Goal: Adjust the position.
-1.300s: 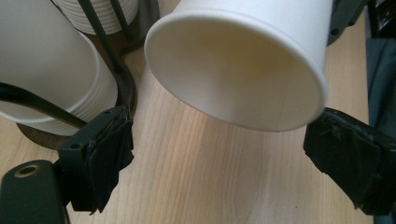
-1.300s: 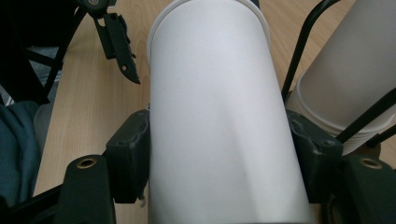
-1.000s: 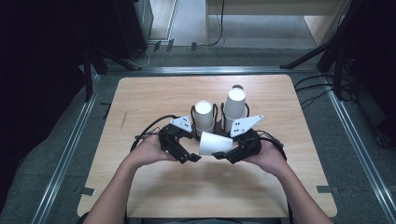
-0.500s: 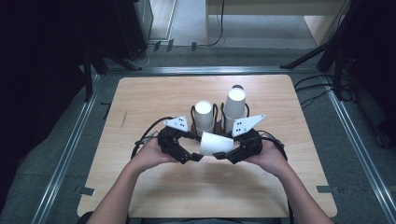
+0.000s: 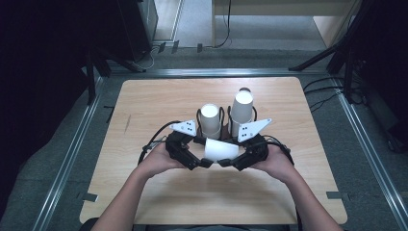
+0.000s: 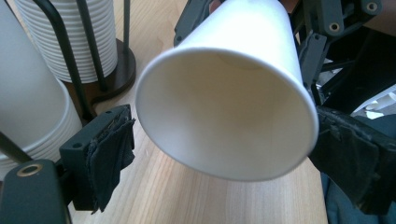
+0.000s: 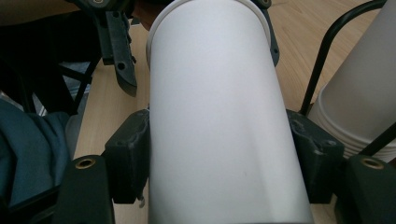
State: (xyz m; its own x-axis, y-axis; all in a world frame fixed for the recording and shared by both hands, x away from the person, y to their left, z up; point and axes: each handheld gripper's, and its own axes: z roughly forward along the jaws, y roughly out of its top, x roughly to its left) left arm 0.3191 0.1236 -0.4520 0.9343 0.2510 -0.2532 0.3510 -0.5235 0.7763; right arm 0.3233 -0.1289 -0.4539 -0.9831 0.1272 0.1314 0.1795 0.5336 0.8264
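Over the table, right tool clamps paper cup

Pale wooden desk sitting on grey floor, metal rails running alongside, black cables trailing right, dark equipment standing behind, light falling evenly.

Paper cup between the grippers: plain white, unpatterned. Cup stacks beyond the grippers: white. Stack holders: black wire, dark base. Jaw pads: black. Table beneath: light wood grain.
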